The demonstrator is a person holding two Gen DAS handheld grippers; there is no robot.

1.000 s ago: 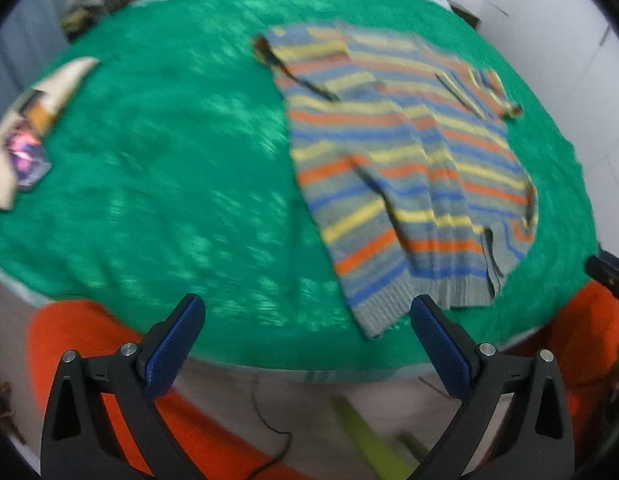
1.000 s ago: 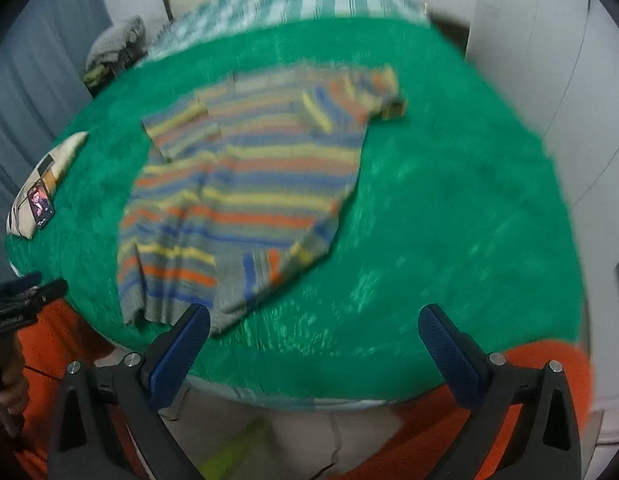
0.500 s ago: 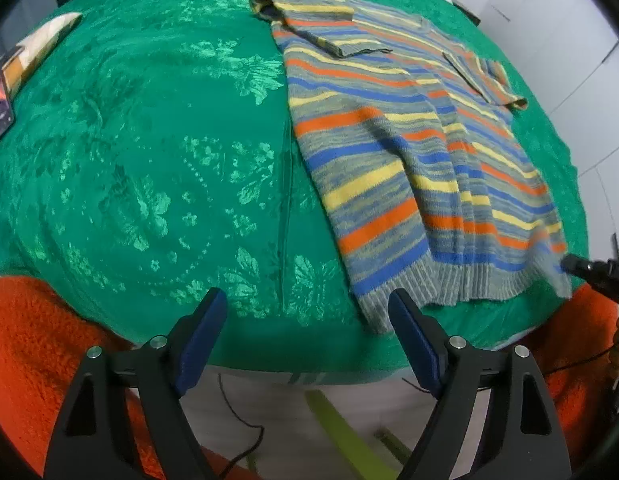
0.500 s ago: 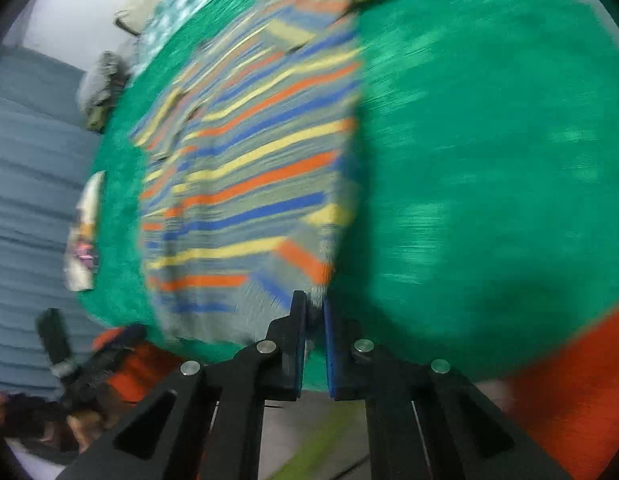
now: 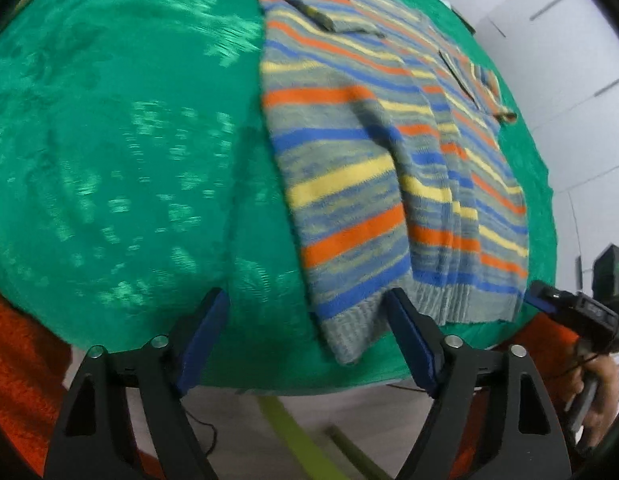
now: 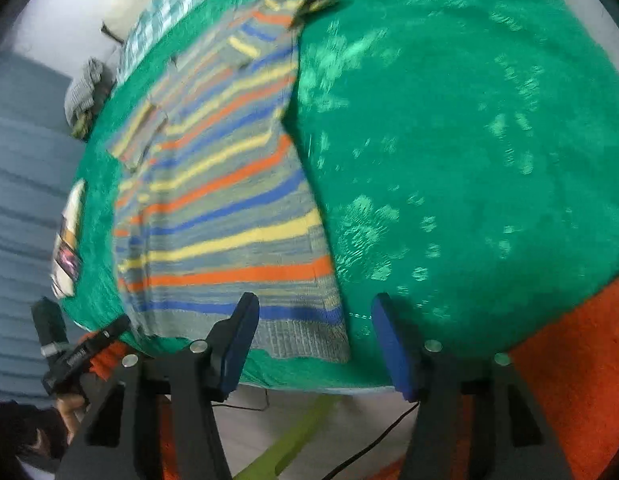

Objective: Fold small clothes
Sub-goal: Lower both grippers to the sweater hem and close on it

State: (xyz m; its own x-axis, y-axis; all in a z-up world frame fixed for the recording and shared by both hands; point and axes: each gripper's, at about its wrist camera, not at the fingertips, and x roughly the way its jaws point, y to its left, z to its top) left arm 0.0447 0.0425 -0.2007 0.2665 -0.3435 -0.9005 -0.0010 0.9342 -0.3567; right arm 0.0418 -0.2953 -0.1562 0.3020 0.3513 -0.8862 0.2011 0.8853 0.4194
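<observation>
I hold a gripper in each hand, at the near edge of a bed with a green cover on it. The small striped sweater lies flat on the green cover. It has grey, blue, yellow and orange stripes. Its ribbed bottom hem points at me and sits close to the near edge of the cover. Both sleeves are folded in over the top part of the sweater.

My left gripper is wide open, with nothing between its blue pads. The pad on the right is just in front of the sweater's near left corner. I cannot tell if it touches the cloth.

My right gripper is open too and holds nothing. The sweater's near right corner lies between its two blue pads, and the pad on the left sits over the hem. I cannot tell if the pads touch the hem.

In the left view, my right gripper's tip shows at the far right, by the other hem corner.

An orange blanket hangs below the green cover. A flat picture book or pad lies at the left edge of the bed. A bundle of grey cloth sits far back by a checked pillow.
</observation>
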